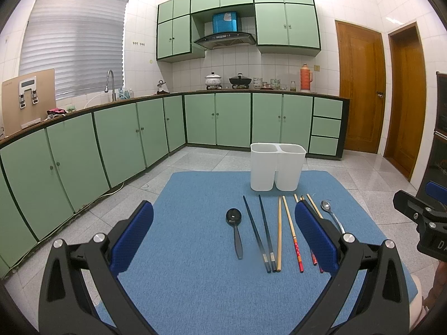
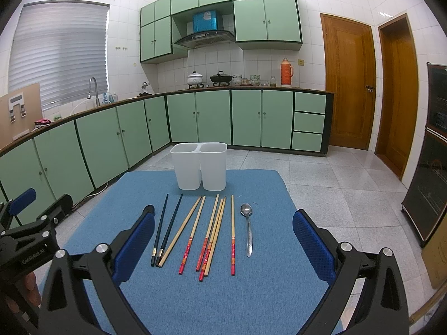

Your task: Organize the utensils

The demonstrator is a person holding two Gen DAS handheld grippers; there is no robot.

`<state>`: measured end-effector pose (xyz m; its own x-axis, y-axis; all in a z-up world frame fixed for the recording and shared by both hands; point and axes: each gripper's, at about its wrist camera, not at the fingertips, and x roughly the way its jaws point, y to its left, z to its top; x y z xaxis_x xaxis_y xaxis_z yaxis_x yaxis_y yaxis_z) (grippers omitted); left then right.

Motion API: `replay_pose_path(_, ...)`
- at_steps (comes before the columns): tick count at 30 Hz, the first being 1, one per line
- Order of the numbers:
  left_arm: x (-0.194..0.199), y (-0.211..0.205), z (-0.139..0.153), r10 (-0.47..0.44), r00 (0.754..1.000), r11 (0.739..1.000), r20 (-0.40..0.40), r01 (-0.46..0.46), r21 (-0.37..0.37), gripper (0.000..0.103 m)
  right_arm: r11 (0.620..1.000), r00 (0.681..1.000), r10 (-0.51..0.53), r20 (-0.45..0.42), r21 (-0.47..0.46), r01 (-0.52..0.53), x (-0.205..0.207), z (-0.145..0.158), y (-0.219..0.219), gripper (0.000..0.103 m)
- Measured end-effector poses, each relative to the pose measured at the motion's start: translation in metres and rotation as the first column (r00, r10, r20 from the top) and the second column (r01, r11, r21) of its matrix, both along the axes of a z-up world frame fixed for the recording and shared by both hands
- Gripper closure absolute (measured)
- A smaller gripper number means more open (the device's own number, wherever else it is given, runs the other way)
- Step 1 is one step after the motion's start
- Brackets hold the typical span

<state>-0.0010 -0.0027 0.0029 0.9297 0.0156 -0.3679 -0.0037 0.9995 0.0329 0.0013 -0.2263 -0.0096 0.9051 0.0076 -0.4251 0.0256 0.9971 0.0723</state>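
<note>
Two hand-held grippers hover over the blue mat point(image 2: 251, 301), both with jaws spread wide and nothing between them. The landmark here is the white two-compartment holder point(image 2: 199, 166), standing upright at the mat's far edge. Going left to right in front of the holder: the left hand-held gripper point(image 1: 223, 240) hangs over the mat's left part, and there's the black spoon point(image 1: 234, 223), bowl towards the holder. Next, the pair of black chopsticks point(image 2: 164, 229), then a fan of bamboo chopsticks point(image 2: 192, 231), several with red-patterned ends pointing away from the holder. Last in the row, right of the holder, the metal spoon point(image 2: 248, 229). The right hand-held gripper point(image 2: 223, 240) frames the chopsticks and metal spoon, touching none.
</note>
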Motion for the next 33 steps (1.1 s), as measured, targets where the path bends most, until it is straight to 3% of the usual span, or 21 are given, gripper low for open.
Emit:
replay_pose_path(26,0.000,0.000,0.000,0.004,1.000,1.000,-0.005,-0.004,0.003,0.005,1.000,1.000,-0.002,-0.001,0.000,0.002,0.000,0.001,0.000,0.006)
replay_pose_path(33,0.020,0.021,-0.011,0.043,0.996,0.999,-0.080,-0.045,-0.016,0.005,1.000,0.997,-0.025,-0.068,0.008,0.026,0.014,-0.009,-0.010,0.006)
